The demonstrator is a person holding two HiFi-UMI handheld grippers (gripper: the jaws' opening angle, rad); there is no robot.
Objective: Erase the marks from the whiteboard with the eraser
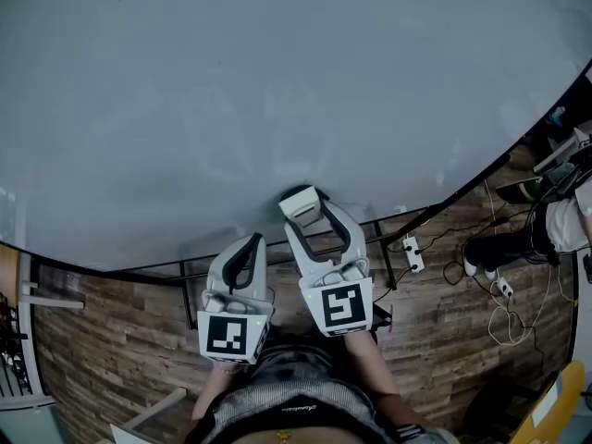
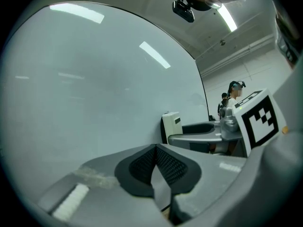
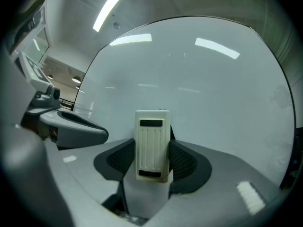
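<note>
White-grey whiteboard (image 1: pixel 277 91) fills most of the head view, its lower edge curving above a wood-pattern floor (image 1: pixel 120 331). The right gripper (image 1: pixel 310 213) reaches up to that lower edge and pinches the cream eraser (image 1: pixel 298 202) at its tips, over the bottom strip of the board. The left gripper (image 1: pixel 248 246) sits lower and to the left, off the board, with its jaws pressed together. A white power strip (image 1: pixel 413 253) with trailing cables lies on the floor to the right.

From the left gripper view, the left gripper (image 2: pixel 155 161) shows its two dark ribbed pads (image 2: pixel 142 164) meeting with nothing between them. Beyond them the eraser (image 2: pixel 171 126) stands upright against or just off the whiteboard (image 2: pixel 94 79) (contact cannot be told), carried by the right gripper (image 2: pixel 185 129). A person (image 2: pixel 232 96) stands in the far background.

Seen from the right gripper view, the right gripper (image 3: pixel 152 162) clamps the eraser (image 3: pixel 152 143) from both sides, ribbed back facing the camera. The whiteboard (image 3: pixel 203 89) behind it reflects ceiling lights. The left gripper (image 3: pixel 80 126) lies to the left.
</note>
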